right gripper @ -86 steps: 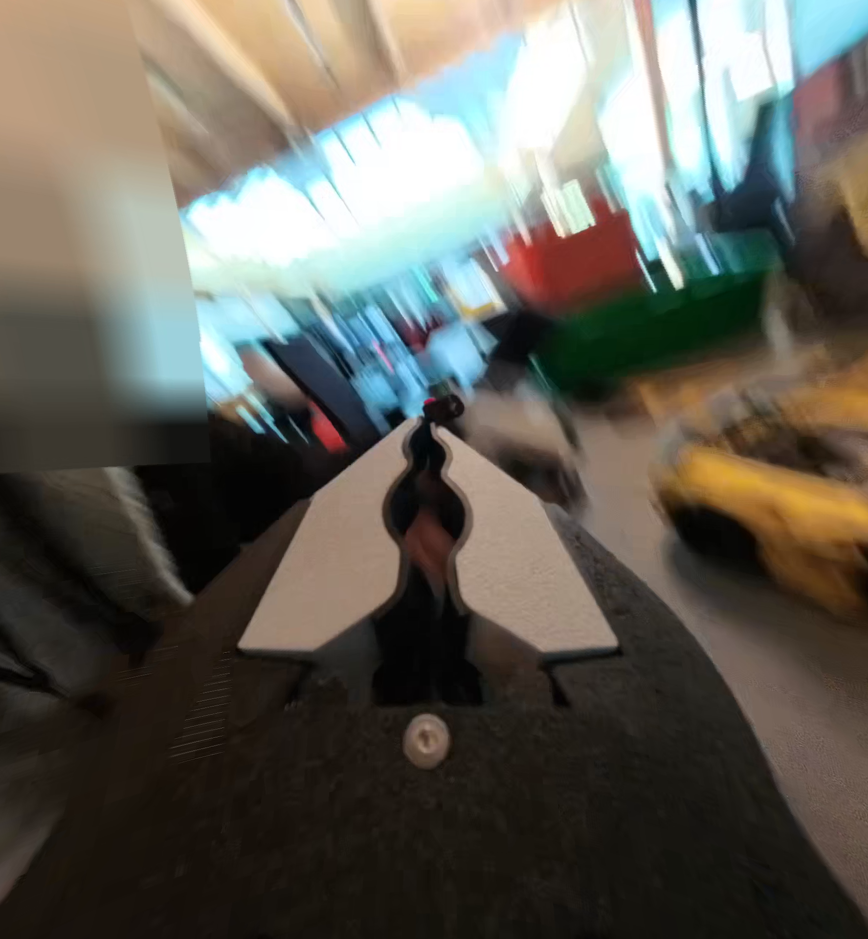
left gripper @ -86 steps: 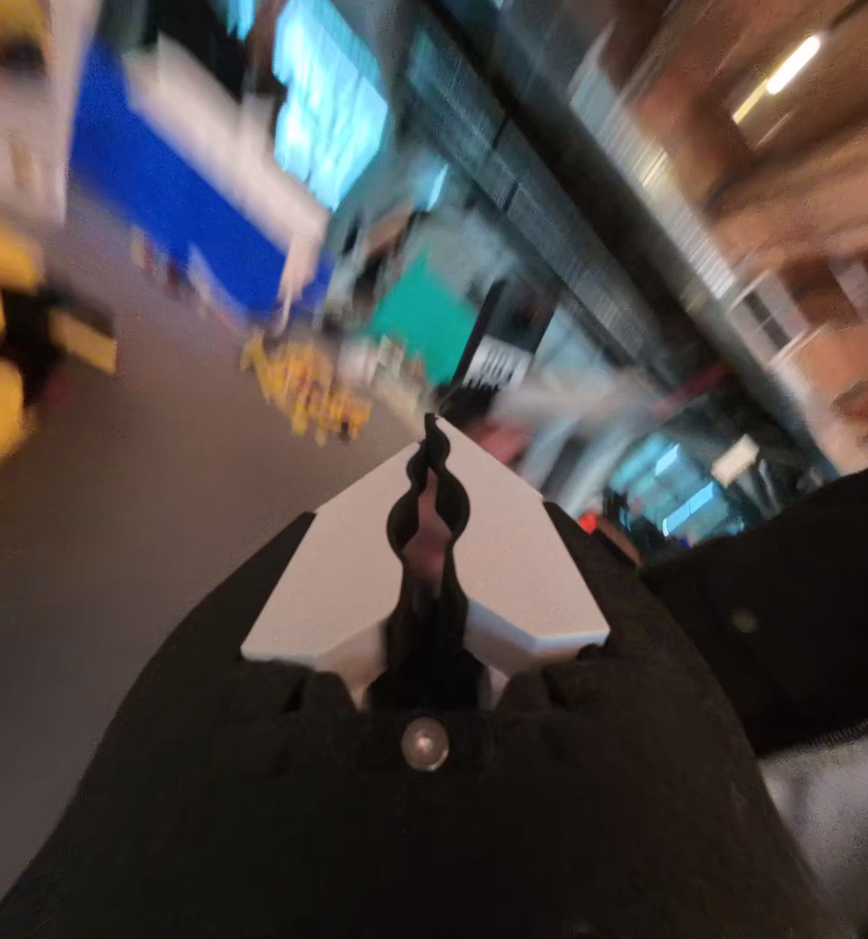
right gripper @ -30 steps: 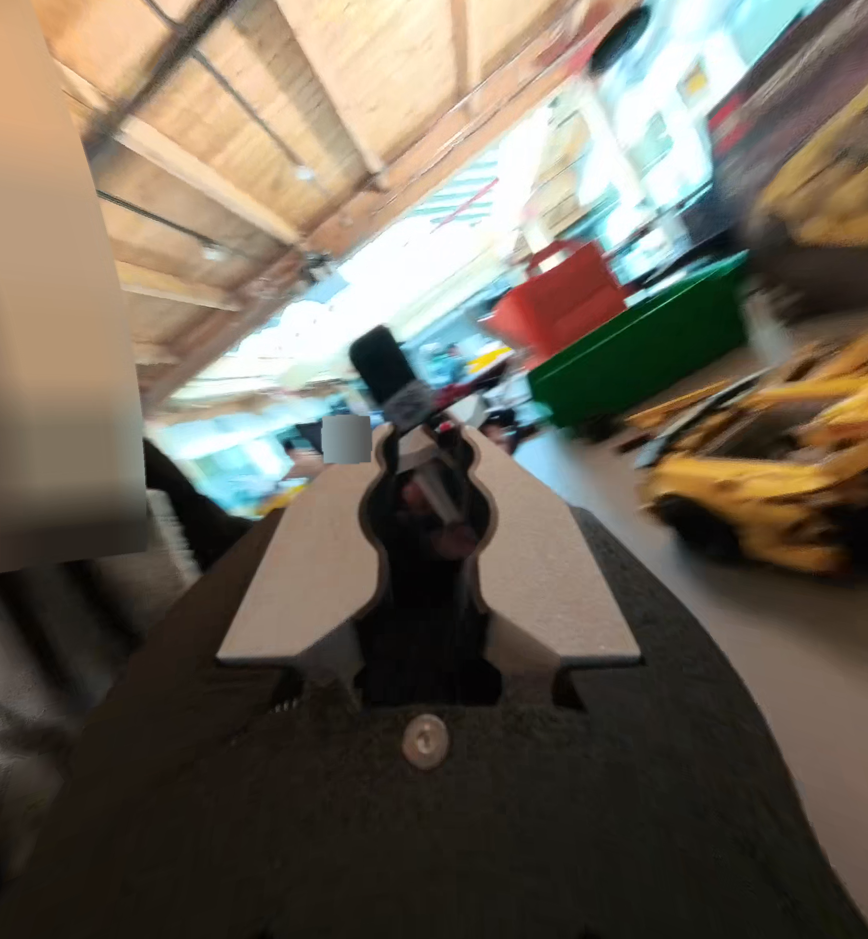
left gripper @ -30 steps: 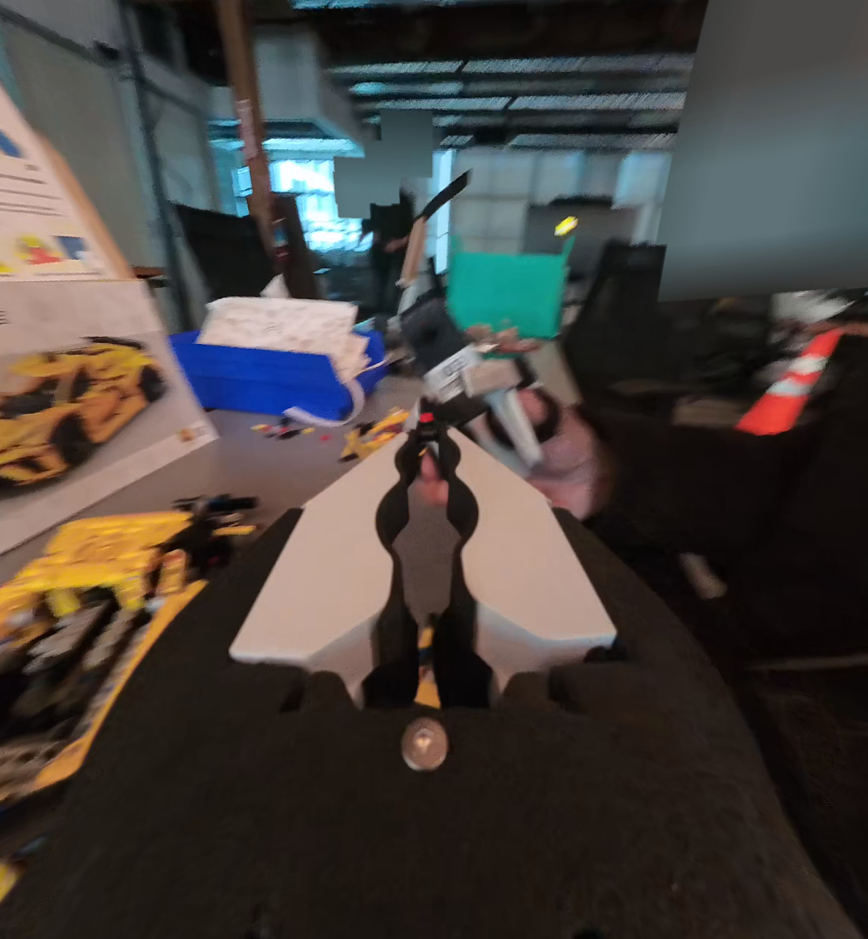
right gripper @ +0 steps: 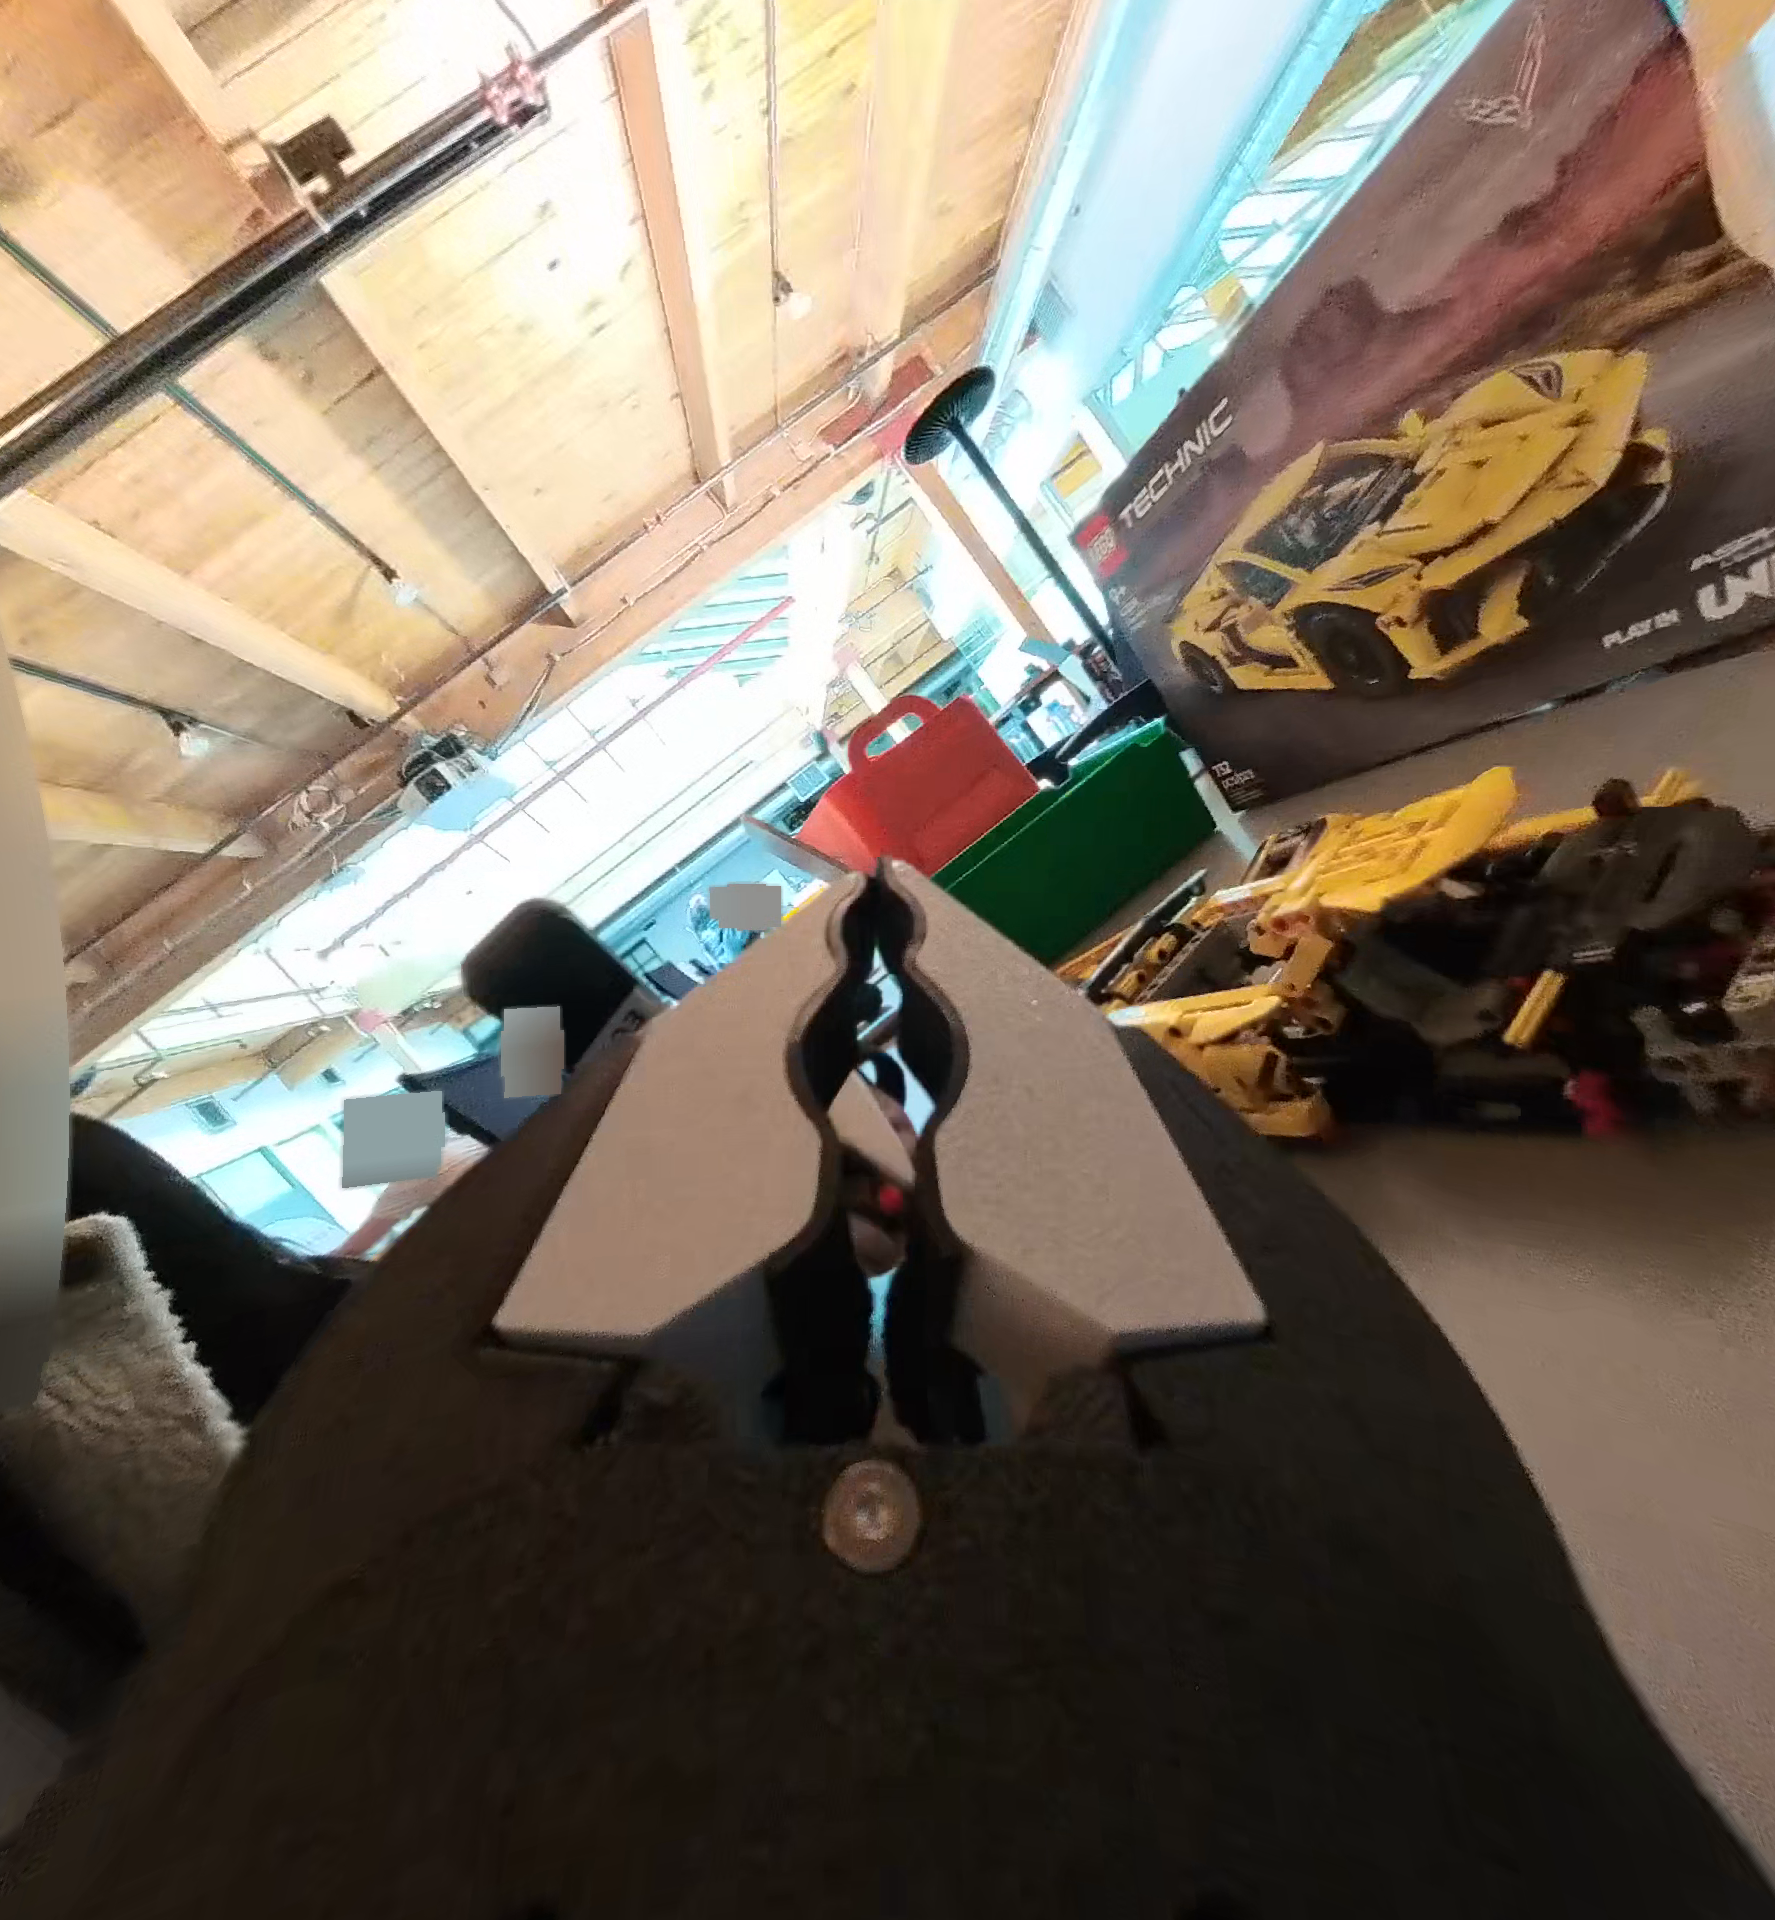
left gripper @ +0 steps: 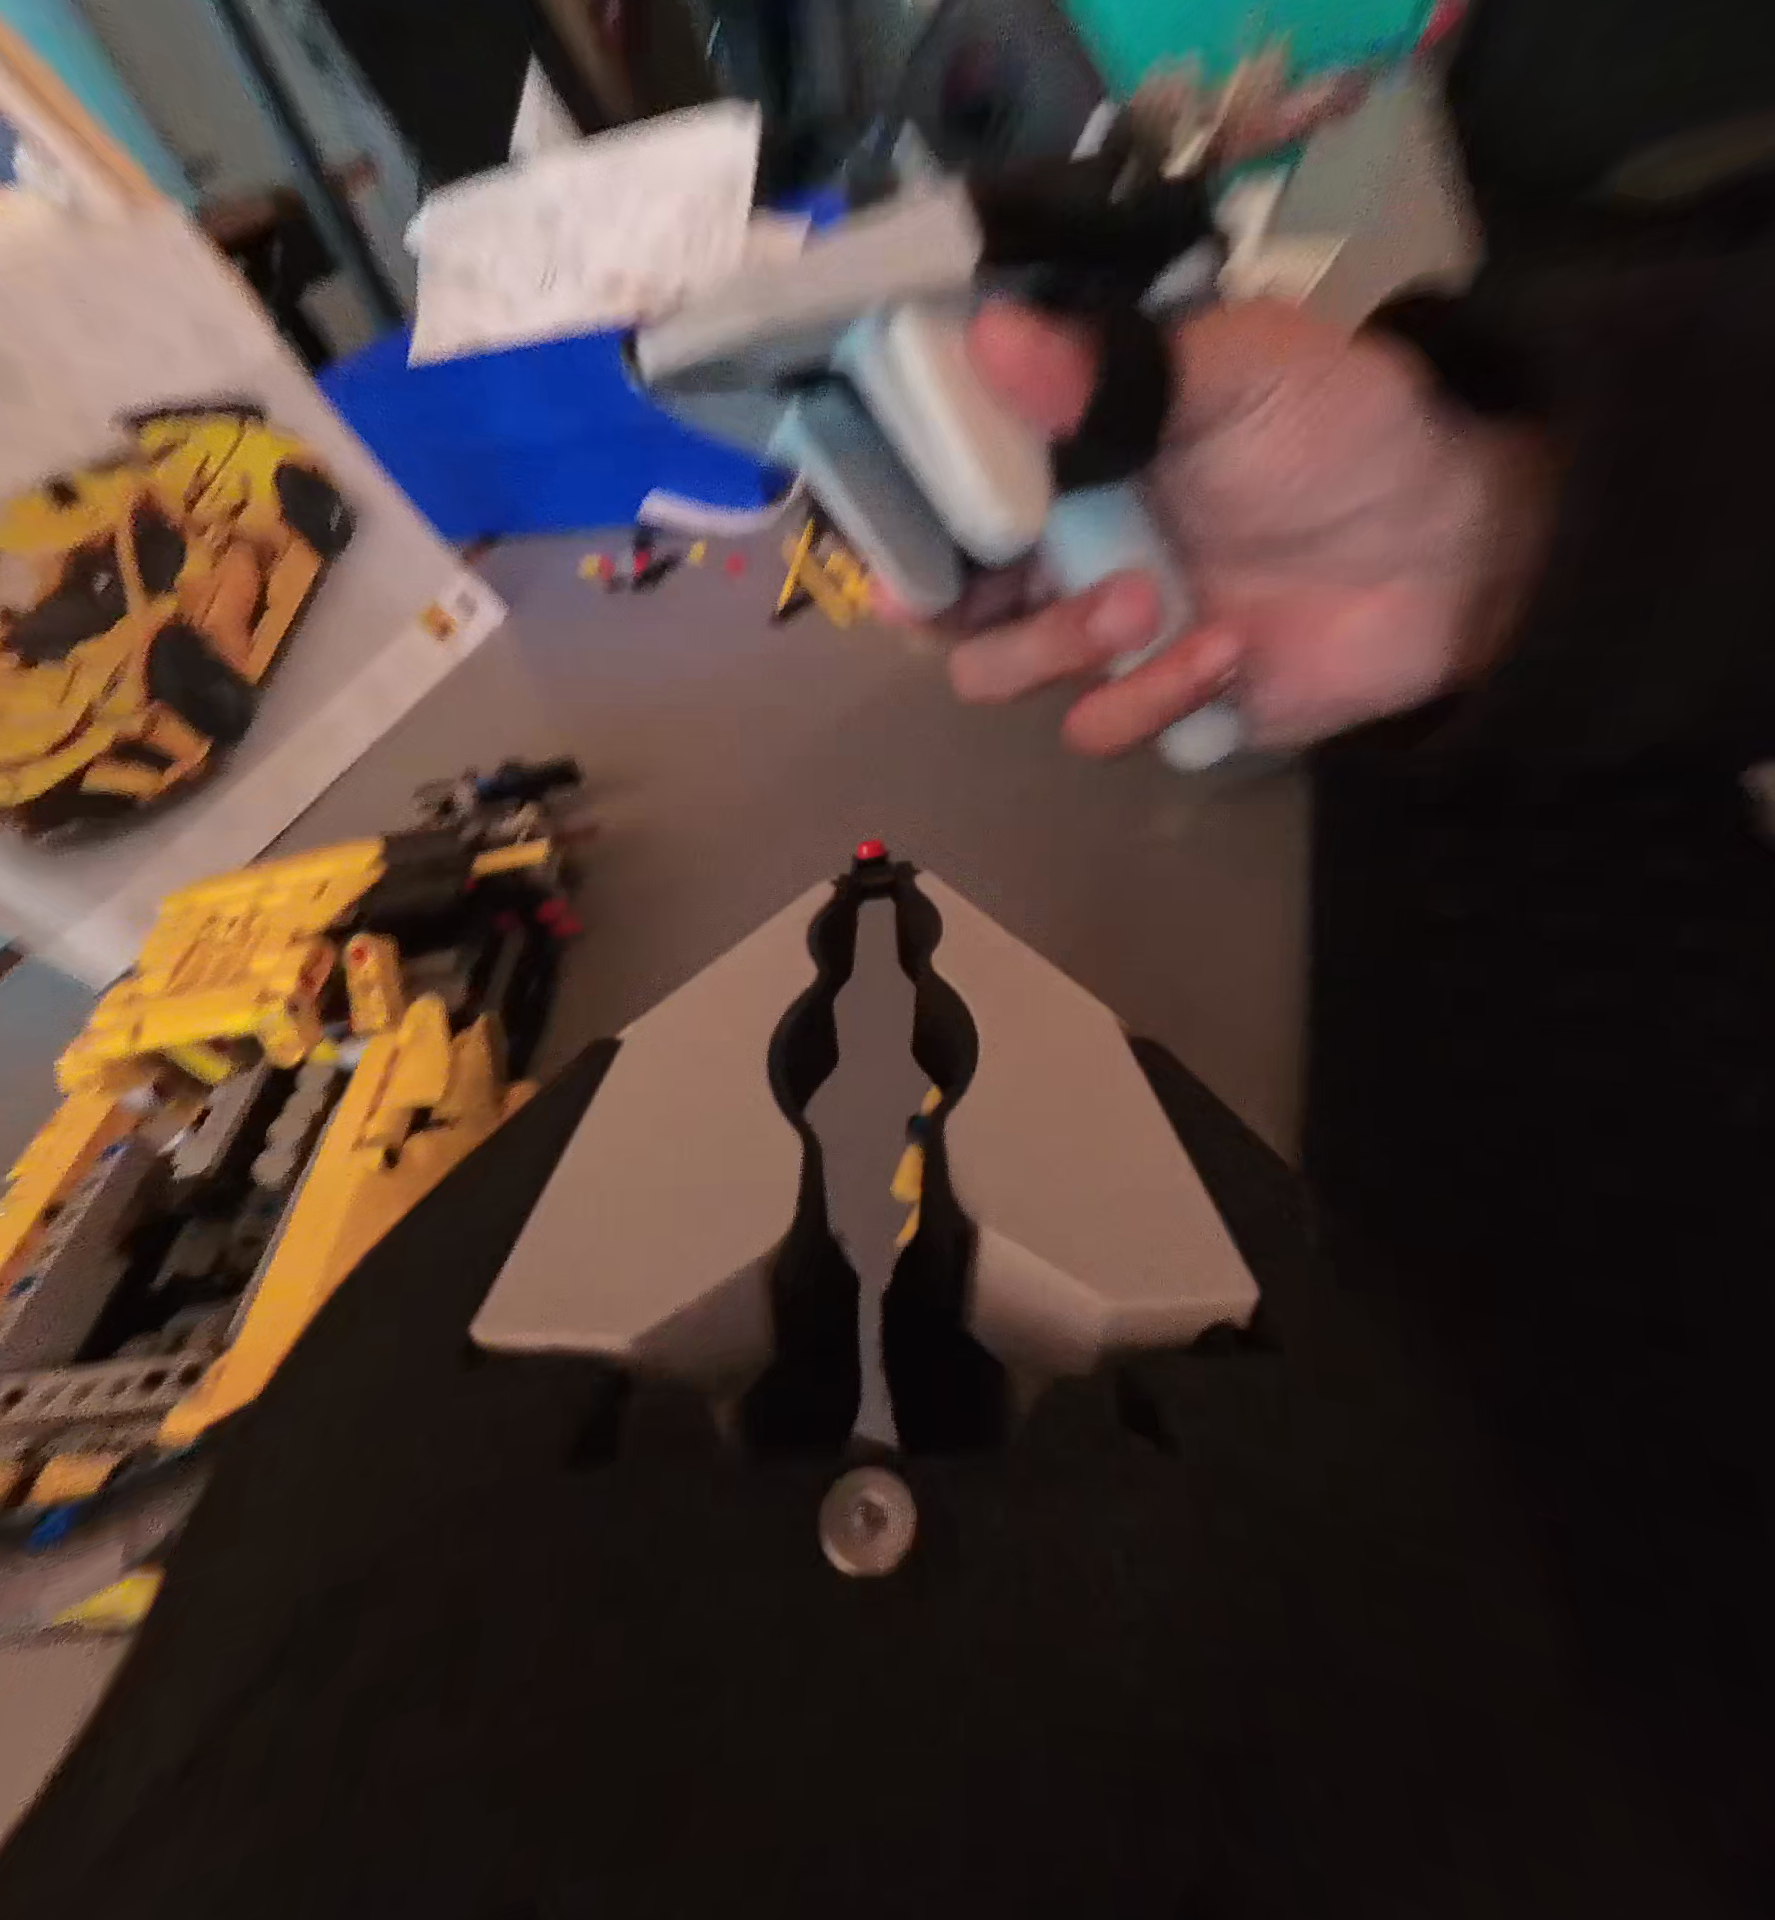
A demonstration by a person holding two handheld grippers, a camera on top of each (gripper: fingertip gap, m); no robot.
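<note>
One view shows hand (left gripper: 1309, 530), possibly red piece (left gripper: 869, 850)

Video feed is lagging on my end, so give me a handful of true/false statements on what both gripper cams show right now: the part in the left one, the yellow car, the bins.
1. The left gripper pinches a small black part with a red tip. True.
2. The right gripper is wide open. False: its fingertips meet.
3. A partly built yellow brick car sits on the grey table. True.
4. The bin beyond the loose pieces is red. False: it is blue.
5. The car box lies flat. False: it stands upright behind the car.
</note>
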